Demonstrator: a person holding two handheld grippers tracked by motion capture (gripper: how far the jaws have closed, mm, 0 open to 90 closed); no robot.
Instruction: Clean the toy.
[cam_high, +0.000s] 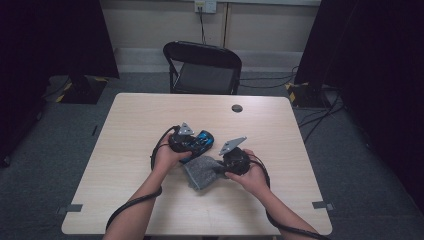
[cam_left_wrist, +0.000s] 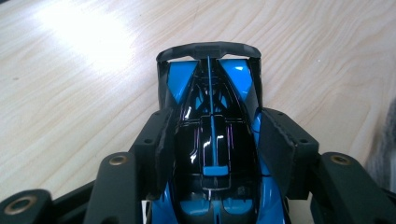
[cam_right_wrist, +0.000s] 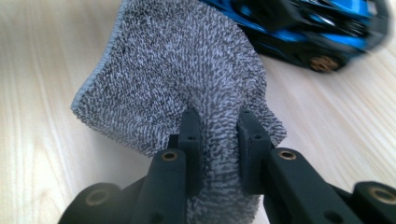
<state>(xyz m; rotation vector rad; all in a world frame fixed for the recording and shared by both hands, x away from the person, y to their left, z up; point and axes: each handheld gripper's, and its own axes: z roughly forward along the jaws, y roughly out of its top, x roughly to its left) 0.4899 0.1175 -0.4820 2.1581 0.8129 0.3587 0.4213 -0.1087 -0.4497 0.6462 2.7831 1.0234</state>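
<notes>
Here, near the middle of the pale wooden worktop (cam_high: 135, 125), the left tongs (cam_high: 192, 142) are clamped on a blue and black toy car (cam_high: 202, 140); in the left gripper view the two black jaws press against the car's flanks on either side of its glossy cabin, and the car's dark rear wing (cam_left_wrist: 208, 48) points away from the camera over bare wood. The car (cam_left_wrist: 212, 140) sits just above or on the worktop, though the high view is too small to tell whether its wheels touch. Just to the right and a little nearer, the right tongs (cam_high: 222, 167) are closed on a grey knitted cloth (cam_high: 200, 172), which lies rumpled on the worktop between the two hands. In the right gripper view the jaws pinch a raised fold of that cloth (cam_right_wrist: 187, 74), and the rest spreads out toward the far left, its edge lifted slightly off the wood. Beyond the cloth the car (cam_right_wrist: 299, 28) appears blurred at the far right, close to the cloth but seemingly not touching it. A small dark round cap (cam_high: 237, 108) is set in the worktop well beyond the hands, and a black folding chair (cam_high: 202, 67) stands at the far edge.
</notes>
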